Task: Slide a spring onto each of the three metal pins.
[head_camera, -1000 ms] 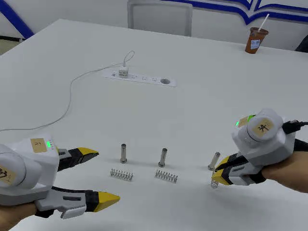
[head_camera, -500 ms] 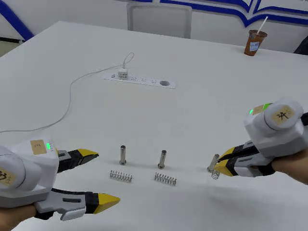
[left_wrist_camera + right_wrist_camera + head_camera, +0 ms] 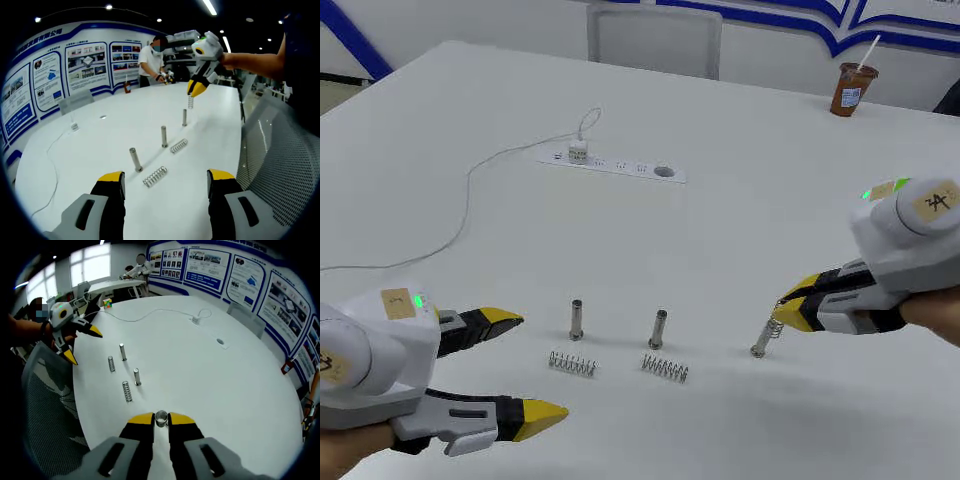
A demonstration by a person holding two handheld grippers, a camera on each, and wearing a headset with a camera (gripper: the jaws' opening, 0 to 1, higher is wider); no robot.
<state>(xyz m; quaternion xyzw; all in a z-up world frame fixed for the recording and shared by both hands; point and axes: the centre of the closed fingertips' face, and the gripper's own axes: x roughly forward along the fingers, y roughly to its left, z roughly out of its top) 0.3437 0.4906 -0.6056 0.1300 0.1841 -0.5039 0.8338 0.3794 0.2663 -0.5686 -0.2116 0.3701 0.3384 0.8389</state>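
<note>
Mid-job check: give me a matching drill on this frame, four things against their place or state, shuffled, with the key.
Things:
1. right gripper
2. left gripper
3. middle pin
4. cup

States:
A. open, holding nothing
B. near the far edge of the table, straw in it
C. shut on a spring
D. upright and bare, a loose spring lying beside it

Pairs: 1-C, 2-A, 3-D, 4-B
</note>
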